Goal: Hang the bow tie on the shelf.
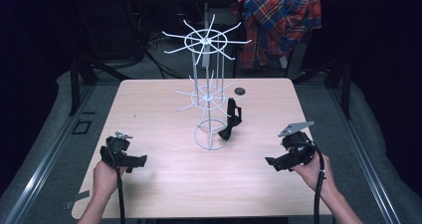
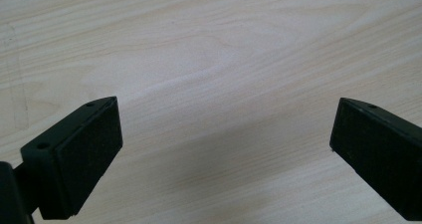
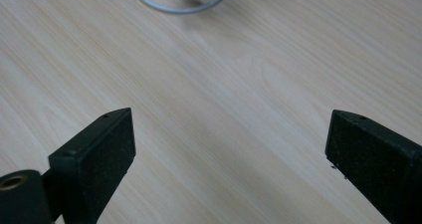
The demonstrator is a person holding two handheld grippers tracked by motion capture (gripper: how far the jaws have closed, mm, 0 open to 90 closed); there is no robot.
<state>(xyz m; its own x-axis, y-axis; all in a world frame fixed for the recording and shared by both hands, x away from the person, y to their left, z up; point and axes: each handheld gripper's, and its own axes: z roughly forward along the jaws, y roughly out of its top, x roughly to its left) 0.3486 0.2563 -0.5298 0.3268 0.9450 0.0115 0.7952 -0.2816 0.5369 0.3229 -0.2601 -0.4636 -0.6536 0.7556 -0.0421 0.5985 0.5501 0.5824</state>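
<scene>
Left gripper [image 2: 226, 149] and right gripper [image 3: 229, 159], jaws spread wide over bare wooden table [image 1: 164, 184], nothing between. Ahead, centre: white wire rack [image 1: 209, 97], base ring cut off at right gripper view's top edge. Black object [image 1: 231, 119] hanging on the rack's lower tier, kind unclear. Behind the table: plaid shirt [image 1: 278, 15].

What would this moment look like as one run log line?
left hand-held gripper: open, empty | right hand-held gripper: open, empty | black bow tie: on wire rack | table: bare wood between jaws
</scene>
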